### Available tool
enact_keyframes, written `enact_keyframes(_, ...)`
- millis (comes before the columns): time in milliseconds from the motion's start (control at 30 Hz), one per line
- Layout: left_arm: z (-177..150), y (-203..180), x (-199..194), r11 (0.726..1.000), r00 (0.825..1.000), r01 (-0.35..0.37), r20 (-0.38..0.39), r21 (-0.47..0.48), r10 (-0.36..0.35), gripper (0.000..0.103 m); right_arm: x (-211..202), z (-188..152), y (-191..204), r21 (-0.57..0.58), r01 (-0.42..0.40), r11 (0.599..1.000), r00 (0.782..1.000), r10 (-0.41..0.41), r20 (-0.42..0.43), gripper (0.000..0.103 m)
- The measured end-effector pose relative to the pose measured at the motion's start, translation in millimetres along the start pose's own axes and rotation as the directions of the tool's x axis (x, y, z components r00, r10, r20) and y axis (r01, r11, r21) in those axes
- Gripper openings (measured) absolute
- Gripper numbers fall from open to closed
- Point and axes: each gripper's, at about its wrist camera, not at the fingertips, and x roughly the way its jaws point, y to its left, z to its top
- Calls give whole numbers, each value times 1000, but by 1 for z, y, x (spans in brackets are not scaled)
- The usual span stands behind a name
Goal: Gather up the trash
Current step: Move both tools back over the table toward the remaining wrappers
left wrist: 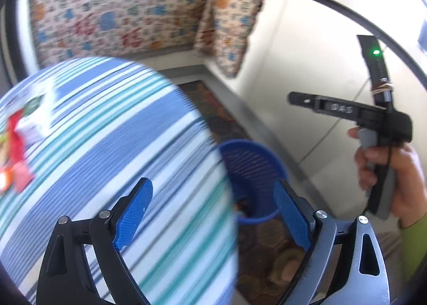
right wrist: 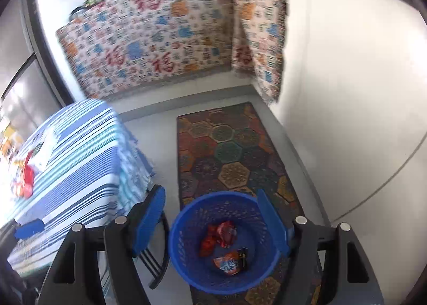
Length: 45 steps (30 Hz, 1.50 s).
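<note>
My left gripper (left wrist: 213, 214) is open and empty above the edge of a table with a blue-striped cloth (left wrist: 120, 131). A red wrapper (left wrist: 16, 139) and other blurred litter lie at the table's far left. The blue mesh basket (left wrist: 240, 161) stands on the floor just beyond the table edge. My right gripper (right wrist: 210, 221) is open and empty directly above the basket (right wrist: 184, 259). Inside it lie a crumpled red wrapper (right wrist: 221, 233) and an orange-blue wrapper (right wrist: 229, 262). On the table (right wrist: 80, 158) I see a red wrapper (right wrist: 28, 174) and a white packet (right wrist: 45, 153).
A hexagon-patterned rug (right wrist: 234, 150) lies under the basket. A counter draped in patterned cloth (right wrist: 149, 38) closes off the back, and a white wall (right wrist: 347, 91) the right. Black metal legs (right wrist: 157, 265) stand between table and basket. A hand (left wrist: 395, 171) grips the right tool's handle.
</note>
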Motion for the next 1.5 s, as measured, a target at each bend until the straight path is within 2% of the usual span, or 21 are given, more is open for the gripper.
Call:
enact_keyframes(133,-34,57,-20,991,992,-120,-40,-64,118,92,-9,-17,72,-141,-107,984,994,108,-4,73)
enact_keyframes(267,-61,110,-40,971,979,-200,-64,-130,193,92,-19,-38,144,-265,-224,938,974,226,-23,73)
enact_keyframes(367,-75,142,-57,955,967,-254,-64,-155,247,93,-15,-50,185,-309,-263,914,964,258,-58,73)
enact_keyframes(500,-83,176,-70,938,955,-297,-73,-179,289,93,0,-60,221,-302,-301,904,953,275,-126,73)
enact_keyframes(567,-87,192,-73,928,944,-330,-83,-176,320,93,6,-63,236,-295,-318,901,947,283,-155,73)
enact_keyframes(633,-93,203,-76,916,929,-370,-97,-156,358,98,9,-68,251,-299,-321,899,944,278,-176,73)
enact_keyframes(667,-95,210,-78,914,927,-373,-100,-161,360,103,12,-67,254,-298,-318,900,944,274,-182,73)
enact_keyframes(867,-99,244,-87,911,927,-376,-85,-170,366,103,24,-56,288,-298,-297,907,950,249,-189,75)
enact_keyframes(1000,-97,259,-87,911,928,-372,-77,-179,364,103,36,-52,318,-352,-228,908,971,185,-152,76)
enact_keyframes(1133,-95,262,-86,915,931,-366,-73,-168,358,103,35,-56,319,-357,-219,908,975,189,-117,77)
enact_keyframes(1300,-92,262,-84,920,933,-359,-70,-153,353,102,33,-54,319,-359,-218,908,975,188,-117,78)
enact_keyframes(1400,-84,264,-85,937,944,-327,-76,-121,320,101,35,-54,319,-358,-219,907,975,189,-118,78)
enact_keyframes(1500,-70,269,-96,951,956,-293,-37,-99,291,101,35,-54,319,-359,-220,907,975,189,-118,78)
